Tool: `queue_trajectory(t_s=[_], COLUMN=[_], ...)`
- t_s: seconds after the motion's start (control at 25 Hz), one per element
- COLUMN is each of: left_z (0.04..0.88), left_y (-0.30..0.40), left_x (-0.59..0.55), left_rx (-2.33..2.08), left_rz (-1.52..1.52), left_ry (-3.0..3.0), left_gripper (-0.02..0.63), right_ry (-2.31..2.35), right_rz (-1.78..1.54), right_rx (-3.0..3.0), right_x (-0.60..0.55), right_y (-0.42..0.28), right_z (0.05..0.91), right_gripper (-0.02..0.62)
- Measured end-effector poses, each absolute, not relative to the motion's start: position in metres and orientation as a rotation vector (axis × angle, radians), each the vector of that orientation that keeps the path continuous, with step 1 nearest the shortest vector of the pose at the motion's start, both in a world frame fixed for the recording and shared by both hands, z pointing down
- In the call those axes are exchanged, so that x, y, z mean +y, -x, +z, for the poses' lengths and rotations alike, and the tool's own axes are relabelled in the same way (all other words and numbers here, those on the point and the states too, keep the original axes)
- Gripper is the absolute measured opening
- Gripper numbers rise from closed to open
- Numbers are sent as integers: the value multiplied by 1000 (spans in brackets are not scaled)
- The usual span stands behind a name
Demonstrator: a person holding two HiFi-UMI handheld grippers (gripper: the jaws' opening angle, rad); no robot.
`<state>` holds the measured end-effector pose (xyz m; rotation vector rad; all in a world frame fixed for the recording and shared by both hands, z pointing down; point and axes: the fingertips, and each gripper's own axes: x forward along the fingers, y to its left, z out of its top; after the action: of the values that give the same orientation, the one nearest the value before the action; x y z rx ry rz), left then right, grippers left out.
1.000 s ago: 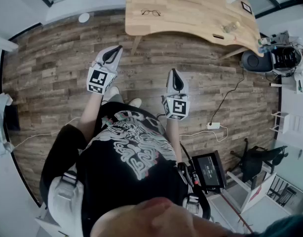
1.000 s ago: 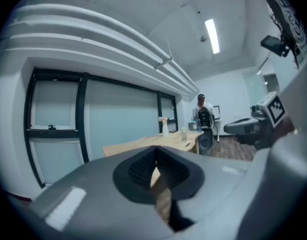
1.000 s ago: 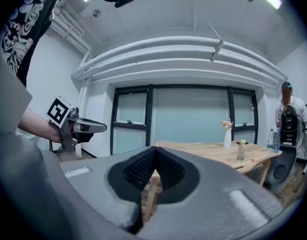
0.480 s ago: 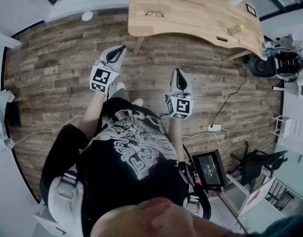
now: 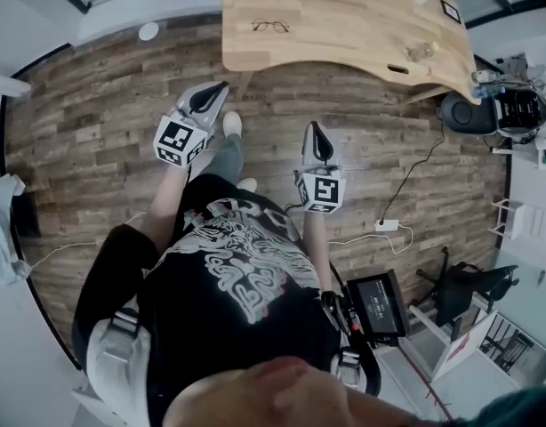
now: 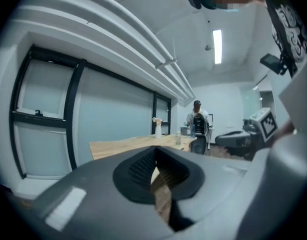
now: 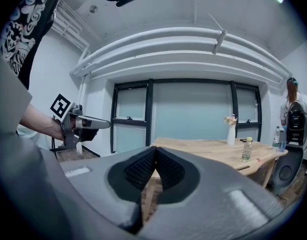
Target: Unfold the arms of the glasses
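Observation:
A pair of thin-framed glasses [image 5: 270, 27] lies on the light wooden table [image 5: 362, 25] at the top of the head view. Both grippers hang over the wood floor, well short of the table. My left gripper [image 5: 218, 89] is shut, its jaw tips touching, with nothing between them [image 6: 154, 149]. My right gripper [image 5: 312, 128] is shut too and holds nothing [image 7: 154, 150]. In both gripper views the table [image 7: 218, 151] stands ahead at a distance; the glasses are too small to make out there.
A vase [image 7: 231, 134] and a bottle [image 7: 247, 150] stand on the table's right part. A person with a backpack [image 7: 295, 119] stands at the far right. A power strip and cables [image 5: 384, 226] lie on the floor. A chair [image 5: 464, 292] stands at the right.
The person has stepped one foot forward toward the table. The left gripper has shifted slightly; both grippers stay shut and empty.

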<state>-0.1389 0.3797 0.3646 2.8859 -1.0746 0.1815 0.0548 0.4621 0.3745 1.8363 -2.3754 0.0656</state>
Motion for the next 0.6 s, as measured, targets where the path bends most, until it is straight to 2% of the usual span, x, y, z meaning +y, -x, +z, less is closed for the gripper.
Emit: queue_trajectory(t_s=[0.2,0.6], left_z=[378,392], left_y=[128,110], left_x=[318,162], left_rx=[-1195,-1170], left_rz=[248,298], left_ry=[-2889,-2884], left_gripper=[-11,-11], right_ry=[-1820,-1748], right_rz=[77,148], right_rx=[-2377,-2355], right_x=[402,239], right_y=[-66,-83], right_z=[381,403], right_gripper=[-2,-2])
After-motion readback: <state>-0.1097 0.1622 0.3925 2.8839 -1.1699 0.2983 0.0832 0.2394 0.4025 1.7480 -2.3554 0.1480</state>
